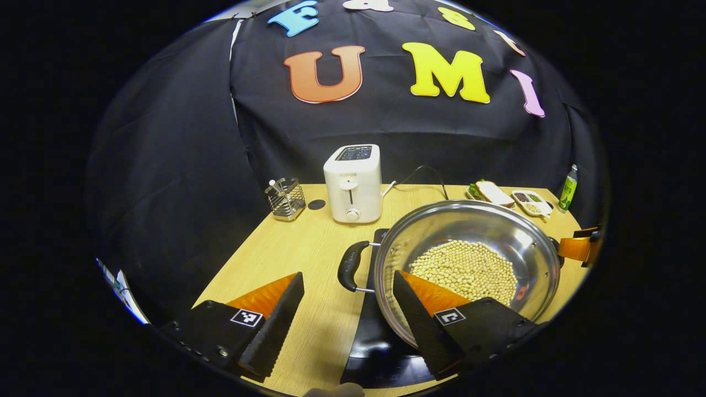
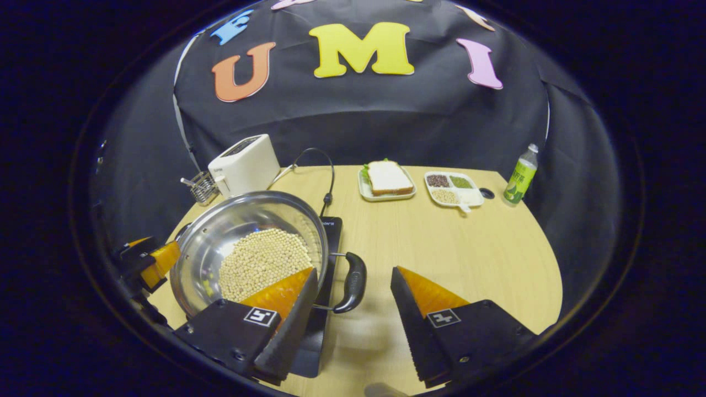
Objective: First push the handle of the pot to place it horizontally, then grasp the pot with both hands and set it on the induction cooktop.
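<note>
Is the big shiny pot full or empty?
Partly full. The pot holds a layer of pale soybeans covering its bottom, with bare steel wall above them.

Wide-spread left gripper (image 1: 348,286) before a shiny steel pot (image 1: 469,264) of pale round beans (image 1: 466,270).
Black side handle (image 1: 351,266) just ahead, between the two fingers; right finger overlapping the pot's near rim, black glass induction cooktop (image 1: 375,353) beneath. Farther ahead on the light wooden table (image 1: 309,248): white toaster (image 1: 353,183), wire mesh holder (image 1: 285,198) to its left. Other gripper's orange finger (image 1: 576,248) at far right.
</note>
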`<state>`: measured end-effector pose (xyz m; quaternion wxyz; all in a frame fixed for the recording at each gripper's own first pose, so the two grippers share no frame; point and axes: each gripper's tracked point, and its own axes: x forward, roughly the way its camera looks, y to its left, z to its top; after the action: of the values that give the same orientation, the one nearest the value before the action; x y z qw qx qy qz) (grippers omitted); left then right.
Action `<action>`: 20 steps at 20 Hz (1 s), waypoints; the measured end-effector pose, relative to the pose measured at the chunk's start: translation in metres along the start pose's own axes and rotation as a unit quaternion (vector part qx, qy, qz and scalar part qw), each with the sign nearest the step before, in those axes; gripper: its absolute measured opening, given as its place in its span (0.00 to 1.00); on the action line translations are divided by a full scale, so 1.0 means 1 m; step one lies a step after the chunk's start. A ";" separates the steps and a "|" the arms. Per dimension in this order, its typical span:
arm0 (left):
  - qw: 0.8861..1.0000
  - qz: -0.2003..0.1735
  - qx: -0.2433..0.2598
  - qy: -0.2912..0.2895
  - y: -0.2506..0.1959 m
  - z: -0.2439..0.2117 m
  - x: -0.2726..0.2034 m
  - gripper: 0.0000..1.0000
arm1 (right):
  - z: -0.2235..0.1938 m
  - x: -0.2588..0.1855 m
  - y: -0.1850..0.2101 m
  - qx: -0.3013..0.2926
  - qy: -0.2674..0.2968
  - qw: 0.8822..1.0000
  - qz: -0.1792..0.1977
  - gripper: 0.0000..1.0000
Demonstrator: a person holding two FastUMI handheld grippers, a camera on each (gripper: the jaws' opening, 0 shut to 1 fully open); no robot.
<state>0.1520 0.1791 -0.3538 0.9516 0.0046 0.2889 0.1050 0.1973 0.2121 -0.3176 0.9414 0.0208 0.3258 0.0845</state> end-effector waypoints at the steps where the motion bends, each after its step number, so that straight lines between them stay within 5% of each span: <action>1: 1.000 0.001 0.003 -0.007 0.000 0.007 -0.008 0.97 | 0.004 -0.007 -0.004 -0.002 -0.006 1.000 -0.002 0.84; 17: 0.986 -0.068 -0.004 -0.152 -0.116 0.130 -0.211 0.96 | 0.075 -0.210 -0.124 -0.033 -0.152 0.987 -0.030 0.84; 19: 0.983 -0.069 -0.005 -0.168 -0.130 0.140 -0.243 0.96 | 0.083 -0.238 -0.140 -0.033 -0.171 0.984 -0.023 1.00; 20: 0.983 -0.068 -0.008 -0.171 -0.137 0.144 -0.254 0.96 | 0.088 -0.249 -0.148 -0.031 -0.178 0.983 -0.023 1.00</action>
<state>0.0519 0.0015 -0.1043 0.9919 -0.0046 0.1210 0.0395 0.0801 0.0249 -0.1104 0.9863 -0.0012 0.1506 0.0677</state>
